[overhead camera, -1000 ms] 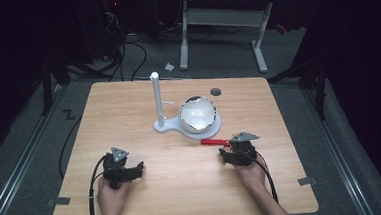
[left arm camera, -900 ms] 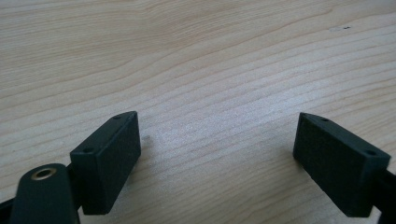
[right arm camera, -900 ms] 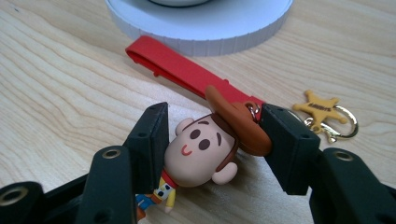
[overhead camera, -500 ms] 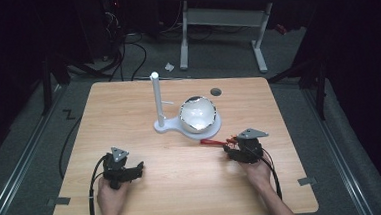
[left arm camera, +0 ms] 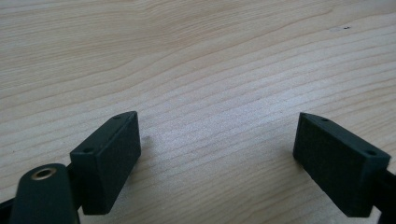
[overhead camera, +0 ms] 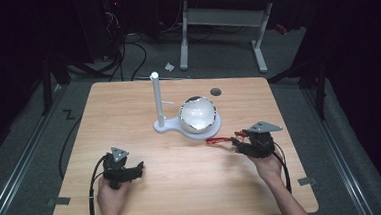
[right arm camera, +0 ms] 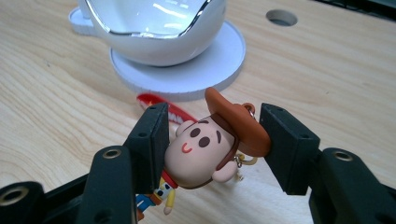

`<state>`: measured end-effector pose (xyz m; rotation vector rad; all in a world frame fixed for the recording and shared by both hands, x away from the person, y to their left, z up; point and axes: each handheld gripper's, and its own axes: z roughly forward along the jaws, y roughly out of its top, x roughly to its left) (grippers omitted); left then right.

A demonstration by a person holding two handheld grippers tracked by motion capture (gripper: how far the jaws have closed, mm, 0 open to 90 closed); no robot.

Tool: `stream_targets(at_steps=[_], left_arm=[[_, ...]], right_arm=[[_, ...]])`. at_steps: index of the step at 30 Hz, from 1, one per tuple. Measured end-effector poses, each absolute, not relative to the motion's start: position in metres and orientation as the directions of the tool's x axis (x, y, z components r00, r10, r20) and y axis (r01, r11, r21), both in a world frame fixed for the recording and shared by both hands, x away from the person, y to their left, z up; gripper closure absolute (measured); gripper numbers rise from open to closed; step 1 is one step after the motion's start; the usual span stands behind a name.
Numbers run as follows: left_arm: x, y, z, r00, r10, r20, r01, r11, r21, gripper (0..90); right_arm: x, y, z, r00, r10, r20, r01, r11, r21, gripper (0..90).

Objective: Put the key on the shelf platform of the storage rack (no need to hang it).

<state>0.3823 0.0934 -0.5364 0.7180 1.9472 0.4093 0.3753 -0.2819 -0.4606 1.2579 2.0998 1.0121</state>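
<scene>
My right gripper (right arm camera: 215, 119) is shut on a small cowboy keychain figure (right arm camera: 201, 151), one jaw against its face and the other against its brown hat (right arm camera: 236, 122). A red strap (right arm camera: 175, 111) trails from the figure toward the stand. In the high view the right gripper (overhead camera: 242, 143) sits at the table's right with the red strap (overhead camera: 217, 140) pointing left from it. The left gripper (overhead camera: 133, 170) rests low at the front left. Its jaws stand wide open over bare wood, with nothing in the left gripper (left arm camera: 217, 140).
A white cracked-shell bowl (overhead camera: 197, 112) sits on a round white base (overhead camera: 213, 125) with an upright white post (overhead camera: 156, 97) beside it, mid-table. A round hole (overhead camera: 216, 91) lies behind the bowl. The bowl (right arm camera: 154, 32) is just ahead of the right gripper.
The right gripper has drawn back to the right, away from the white base, taking the figure and red strap with it. The left gripper has stayed put.
</scene>
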Motion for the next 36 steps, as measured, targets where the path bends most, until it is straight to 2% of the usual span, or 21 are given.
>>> stream_targets(at_steps=[17, 36], left_arm=[[0.382, 0.093, -0.536, -0.343, 0.640, -0.688, 0.309, 0.768, 0.561, 15.2], [0.382, 0.094, -0.537, -0.340, 0.644, -0.686, 0.312, 0.765, 0.564, 15.3]], right_arm=[[0.376, -0.285, -0.413, -0.502, 0.859, -0.099, 0.454, 0.359, 0.815, 44.9], [0.385, -0.281, -0.377, -0.563, 0.823, -0.073, 0.428, 0.366, 0.826, 45.0]])
